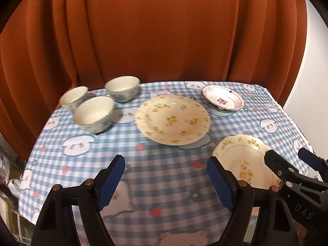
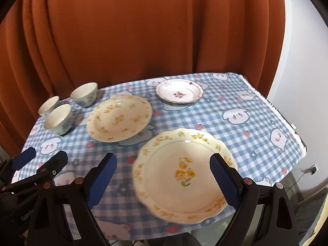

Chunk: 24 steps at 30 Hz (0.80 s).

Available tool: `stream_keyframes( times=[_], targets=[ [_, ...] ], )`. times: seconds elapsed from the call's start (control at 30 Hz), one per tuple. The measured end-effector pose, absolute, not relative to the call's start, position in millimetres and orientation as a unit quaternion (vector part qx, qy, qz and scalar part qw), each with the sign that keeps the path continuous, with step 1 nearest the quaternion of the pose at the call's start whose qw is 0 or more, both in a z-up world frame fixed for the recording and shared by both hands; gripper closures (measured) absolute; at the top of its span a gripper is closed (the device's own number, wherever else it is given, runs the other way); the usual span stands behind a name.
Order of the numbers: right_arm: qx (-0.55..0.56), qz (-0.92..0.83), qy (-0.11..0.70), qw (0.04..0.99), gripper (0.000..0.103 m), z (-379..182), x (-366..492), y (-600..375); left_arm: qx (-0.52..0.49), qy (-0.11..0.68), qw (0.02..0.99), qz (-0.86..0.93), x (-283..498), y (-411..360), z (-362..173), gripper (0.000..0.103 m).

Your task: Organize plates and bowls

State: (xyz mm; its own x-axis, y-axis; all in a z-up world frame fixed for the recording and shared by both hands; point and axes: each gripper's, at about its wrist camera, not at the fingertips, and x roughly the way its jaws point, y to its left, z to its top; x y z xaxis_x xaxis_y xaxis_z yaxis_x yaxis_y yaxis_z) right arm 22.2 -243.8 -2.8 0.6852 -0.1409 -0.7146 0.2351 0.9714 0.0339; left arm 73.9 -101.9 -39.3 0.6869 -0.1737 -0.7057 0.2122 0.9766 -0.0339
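Three white bowls with blue patterns (image 1: 93,114) (image 2: 58,121) stand at the table's far left. A large round yellow-flowered plate (image 1: 173,119) (image 2: 119,117) lies mid-table. A scalloped yellow-flowered plate (image 1: 246,164) (image 2: 182,174) lies near the front right. A small stack of red-motif plates (image 1: 223,98) (image 2: 179,92) sits at the back right. My left gripper (image 1: 166,180) is open and empty above the cloth, left of the scalloped plate. My right gripper (image 2: 164,180) is open, its fingers straddling the scalloped plate from above; contact cannot be told.
The table (image 1: 143,164) has a blue-and-white checked cloth with cartoon figures. An orange curtain (image 1: 153,30) hangs right behind it. A white wall (image 2: 303,82) is at the right. The table's front and right edges drop off close by.
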Motion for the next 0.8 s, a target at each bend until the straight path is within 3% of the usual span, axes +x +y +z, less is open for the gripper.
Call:
stream_keyframes(
  times=[0.53,0.8],
  targets=[
    [0.049,-0.063,0.474,0.877,0.014,-68,79,-357,-0.01,0.488,0.87,-0.067,111,-204,-110,0.029],
    [0.047,-0.03,0.52,0.852,0.022,-106,99,-380,-0.03,0.521,0.852,-0.042,116,-222,-136,0.032]
  ],
)
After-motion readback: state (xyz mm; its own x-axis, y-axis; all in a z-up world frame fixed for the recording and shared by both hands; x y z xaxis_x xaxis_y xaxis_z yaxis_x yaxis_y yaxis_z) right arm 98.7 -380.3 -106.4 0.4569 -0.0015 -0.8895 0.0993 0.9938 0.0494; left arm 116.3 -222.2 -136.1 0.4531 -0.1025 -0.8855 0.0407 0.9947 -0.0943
